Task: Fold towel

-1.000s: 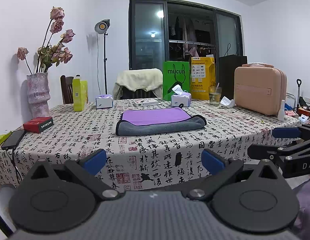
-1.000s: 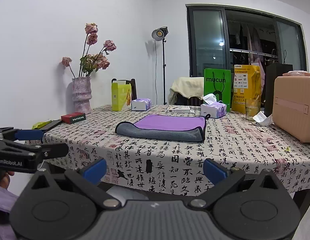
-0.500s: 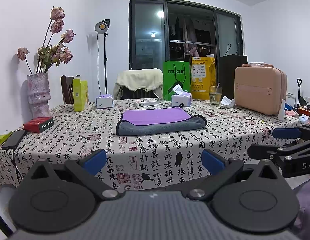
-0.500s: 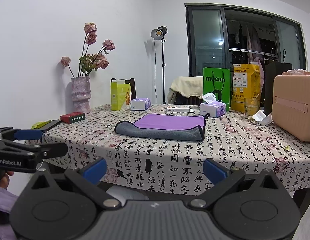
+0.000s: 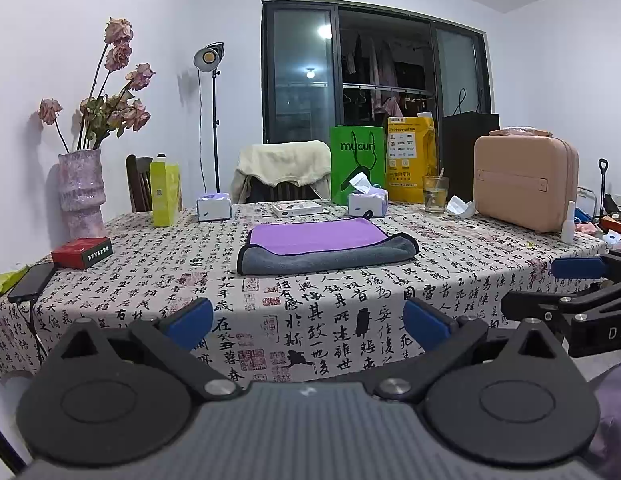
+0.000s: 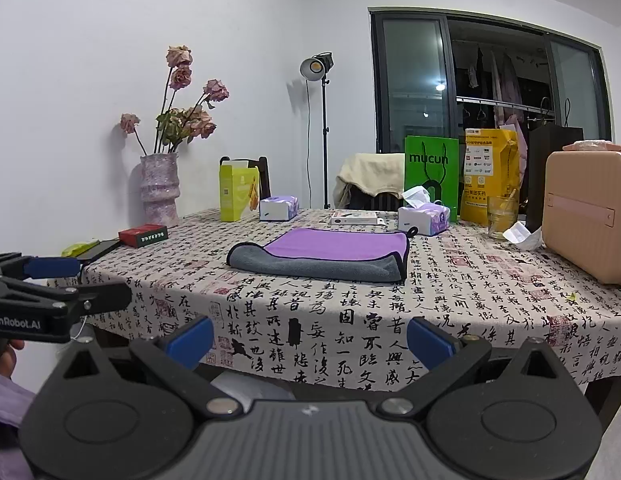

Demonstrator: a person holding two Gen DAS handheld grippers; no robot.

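- Two grippers sit low in the frames: the left gripper (image 5: 306, 322) and the right gripper (image 6: 309, 335), both with jaws spread wide and holding nothing.
- Beyond them, at frame centre, the towel (image 5: 324, 250) lies folded on the table (image 5: 310, 312), well apart from both.
- A tissue box (image 5: 367, 204) stands behind.
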